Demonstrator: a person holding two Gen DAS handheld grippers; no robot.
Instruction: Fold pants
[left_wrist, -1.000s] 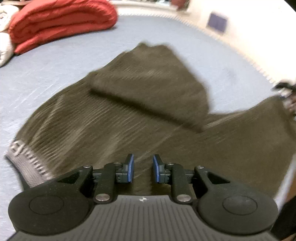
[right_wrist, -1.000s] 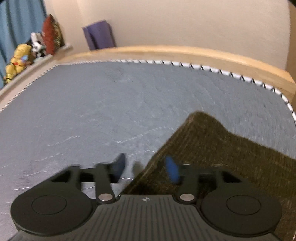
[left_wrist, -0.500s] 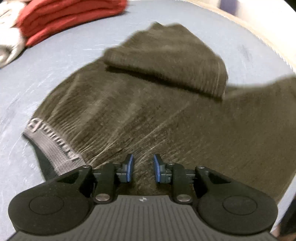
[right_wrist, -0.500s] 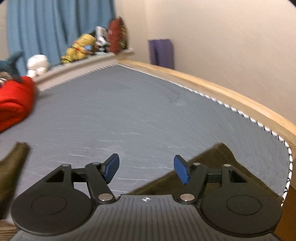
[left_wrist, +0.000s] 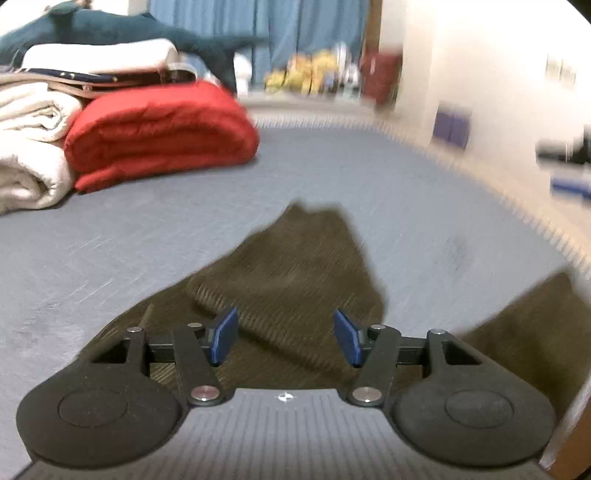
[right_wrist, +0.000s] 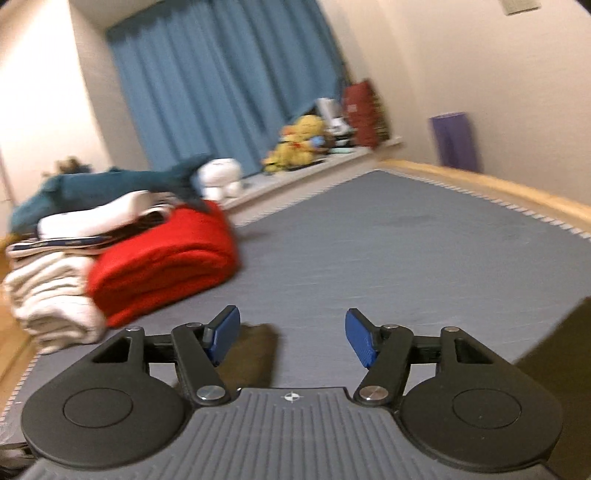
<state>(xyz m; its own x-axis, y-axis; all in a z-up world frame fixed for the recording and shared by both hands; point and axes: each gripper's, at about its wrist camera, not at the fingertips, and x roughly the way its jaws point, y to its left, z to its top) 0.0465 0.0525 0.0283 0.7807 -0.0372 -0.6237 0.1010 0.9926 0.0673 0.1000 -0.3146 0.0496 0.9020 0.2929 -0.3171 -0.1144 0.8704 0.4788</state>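
The dark olive ribbed pants (left_wrist: 295, 273) lie on the grey-blue mat, one leg folded over the rest. My left gripper (left_wrist: 284, 338) is open and empty, raised above the near part of the pants. My right gripper (right_wrist: 291, 338) is open and empty, held above the mat; only small dark bits of the pants (right_wrist: 255, 350) show under it and at the right edge. The right gripper appears as a blur at the far right of the left wrist view (left_wrist: 565, 166).
A folded red blanket (left_wrist: 159, 133) and white bedding (left_wrist: 26, 147) are stacked at the mat's far left, with a blue plush shark (right_wrist: 110, 188) on top. A wooden rim (right_wrist: 498, 188) borders the mat. Toys line a sill by the blue curtain (right_wrist: 221, 81).
My left gripper has opened wide and tilted up away from the pants. My right gripper has swung left and up, now facing the bedding and curtain.
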